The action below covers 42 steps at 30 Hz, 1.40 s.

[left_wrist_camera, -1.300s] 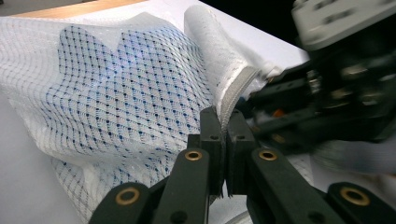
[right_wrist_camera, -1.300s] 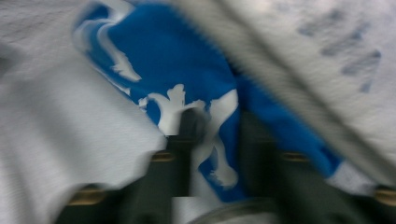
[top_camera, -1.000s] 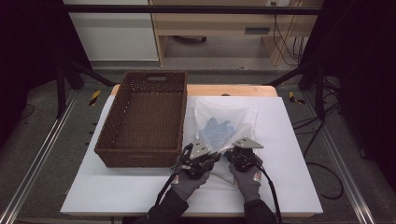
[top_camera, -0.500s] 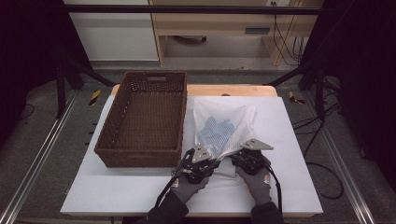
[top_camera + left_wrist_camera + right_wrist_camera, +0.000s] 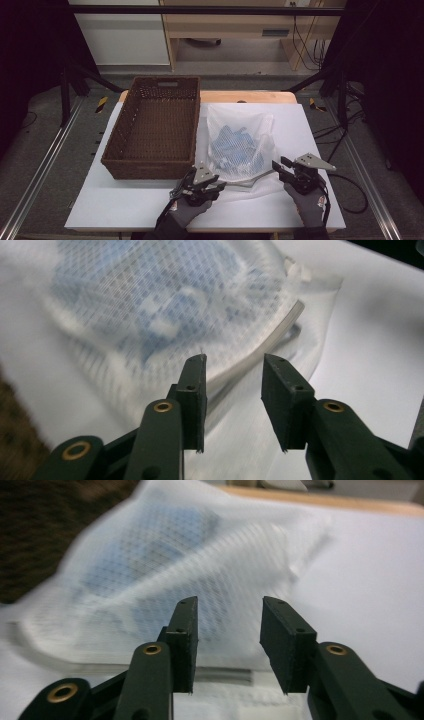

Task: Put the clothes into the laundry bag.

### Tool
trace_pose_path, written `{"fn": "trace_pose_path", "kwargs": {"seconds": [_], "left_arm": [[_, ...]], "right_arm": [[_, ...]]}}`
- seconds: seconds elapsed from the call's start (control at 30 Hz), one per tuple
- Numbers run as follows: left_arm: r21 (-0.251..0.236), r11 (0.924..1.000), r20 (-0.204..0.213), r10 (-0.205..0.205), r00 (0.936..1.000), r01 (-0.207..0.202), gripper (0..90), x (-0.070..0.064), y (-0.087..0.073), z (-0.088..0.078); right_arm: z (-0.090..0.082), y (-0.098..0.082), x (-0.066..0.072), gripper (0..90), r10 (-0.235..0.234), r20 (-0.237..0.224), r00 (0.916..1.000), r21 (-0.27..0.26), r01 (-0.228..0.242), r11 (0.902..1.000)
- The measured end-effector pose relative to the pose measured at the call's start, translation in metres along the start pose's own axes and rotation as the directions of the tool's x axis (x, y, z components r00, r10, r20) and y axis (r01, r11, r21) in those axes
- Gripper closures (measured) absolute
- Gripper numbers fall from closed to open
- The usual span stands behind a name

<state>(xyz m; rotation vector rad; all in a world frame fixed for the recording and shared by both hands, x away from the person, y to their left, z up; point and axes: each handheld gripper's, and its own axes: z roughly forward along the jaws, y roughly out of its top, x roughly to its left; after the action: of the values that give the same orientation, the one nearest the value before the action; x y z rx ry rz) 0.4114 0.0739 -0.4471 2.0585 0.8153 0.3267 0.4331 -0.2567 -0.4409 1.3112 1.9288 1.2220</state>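
Mesh laundry bag (image 5: 240,145) with blue stuff inside, lying on white worktop (image 5: 125,205) just right of wicker basket (image 5: 155,127). Left hand-held gripper (image 5: 216,186) and right hand-held gripper (image 5: 278,167) both just been opening, jaws apart, nothing pinched, at bag's near edge.

White fine-mesh fabric bag (image 5: 240,145): soft, translucent. Dark brown rectangular woven wicker basket (image 5: 155,125): rough. White table cover (image 5: 125,210): smooth, matt.

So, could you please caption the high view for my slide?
Both tongs, left and right, open beside a white mesh bag next to a wicker basket.
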Motion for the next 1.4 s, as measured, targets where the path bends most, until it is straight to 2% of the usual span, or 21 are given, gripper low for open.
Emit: {"fn": "trace_pose_path", "kwargs": {"seconds": [0.1,0.23,0.3,0.4,0.43,0.47,0.5,0.6,0.63,0.73,0.8,0.83,0.9,1.07,1.17,1.2,1.23,1.3,1.4], "left_arm": [[0.017,0.9993,-0.029,-0.034,0.9990,0.035,58.8,0.006,-0.015,-0.005],[0.045,0.9960,-0.053,-0.074,0.9958,0.077,58.6,0.011,-0.027,0.003],[0.056,0.9960,-0.069,-0.065,0.9954,0.069,59.7,0.010,-0.029,0.008],[0.074,0.9940,-0.082,-0.074,0.9938,0.081,61.4,0.011,-0.034,0.013],[0.069,0.9943,-0.089,-0.075,0.9932,0.082,62.5,0.012,-0.036,0.014],[0.068,0.9940,-0.098,-0.079,0.9920,0.086,64.9,0.012,-0.036,0.014],[0.070,0.9937,-0.107,-0.080,0.9910,0.088,66.6,0.011,-0.036,0.014],[0.089,0.9935,-0.156,-0.056,0.9861,0.071,75.2,0.008,-0.034,0.015],[0.092,0.9935,-0.169,-0.050,0.9843,0.067,76.2,0.006,-0.033,0.016],[0.103,0.9934,-0.187,-0.030,0.9820,0.050,83.9,0.005,-0.032,0.016],[0.102,0.9939,-0.177,-0.024,0.9840,0.043,88.4,0.007,-0.032,0.017],[0.104,0.9935,-0.168,-0.028,0.9854,0.046,88.8,0.009,-0.032,0.016],[0.102,0.9936,-0.163,-0.031,0.9862,0.048,89.2,0.011,-0.032,0.014],[0.093,0.9944,-0.171,-0.034,0.9847,0.051,89.2,0.018,-0.036,0.009],[0.087,0.9949,-0.162,-0.037,0.9861,0.051,88.9,0.021,-0.037,0.008],[0.081,0.9957,-0.162,-0.032,0.9863,0.045,88.7,0.020,-0.038,0.009],[0.080,0.9962,-0.161,-0.021,0.9867,0.034,88.0,0.020,-0.038,0.008],[0.068,0.9969,-0.154,-0.029,0.9876,0.040,84.3,0.021,-0.038,0.007],[0.031,0.9982,-0.128,-0.048,0.9907,0.052,75.2,0.024,-0.038,0.001]], "right_arm": [[0.013,-0.011,-0.013,57.6,0.004,0.059,0.9982,0.076,-0.008,0.9971],[0.025,-0.024,-0.021,57.8,0.008,0.083,0.9965,0.147,-0.020,0.9890],[0.027,-0.028,-0.023,58.8,0.016,0.088,0.9960,0.169,-0.031,0.9851],[0.029,-0.033,-0.026,62.8,0.005,0.087,0.9962,0.199,-0.022,0.9798],[0.029,-0.034,-0.026,65.6,0.014,0.082,0.9965,0.191,-0.030,0.9812],[0.028,-0.035,-0.027,68.5,0.005,0.084,0.9964,0.188,-0.020,0.9820],[0.027,-0.035,-0.026,72.5,0.018,0.085,0.9962,0.191,-0.034,0.9809],[0.024,-0.036,-0.025,84.2,-0.001,0.095,0.9954,0.199,-0.019,0.9797],[0.023,-0.036,-0.025,86.1,0.016,0.085,0.9962,0.203,-0.033,0.9786],[0.021,-0.036,-0.024,87.2,0.020,0.072,0.9972,0.207,-0.035,0.9778],[0.018,-0.035,-0.022,87.3,0.025,0.067,0.9975,0.206,-0.039,0.9778],[0.016,-0.035,-0.023,87.3,0.012,0.070,0.9975,0.207,-0.027,0.9780],[0.010,-0.035,-0.023,87.3,0.016,0.075,0.9970,0.200,-0.031,0.9794],[-0.009,-0.051,-0.024,87.7,0.060,0.054,0.9967,0.199,-0.070,0.9775],[-0.013,-0.055,-0.026,87.4,0.081,0.036,0.9961,0.203,-0.087,0.9753],[-0.013,-0.054,-0.025,86.4,0.076,0.034,0.9966,0.208,-0.081,0.9747],[-0.012,-0.054,-0.024,84.4,0.056,0.032,0.9979,0.217,-0.061,0.9744],[-0.011,-0.054,-0.022,75.4,0.047,0.038,0.9982,0.208,-0.054,0.9767],[-0.013,-0.053,-0.022,64.8,0.037,0.039,0.9986,0.155,-0.043,0.9869]]}}
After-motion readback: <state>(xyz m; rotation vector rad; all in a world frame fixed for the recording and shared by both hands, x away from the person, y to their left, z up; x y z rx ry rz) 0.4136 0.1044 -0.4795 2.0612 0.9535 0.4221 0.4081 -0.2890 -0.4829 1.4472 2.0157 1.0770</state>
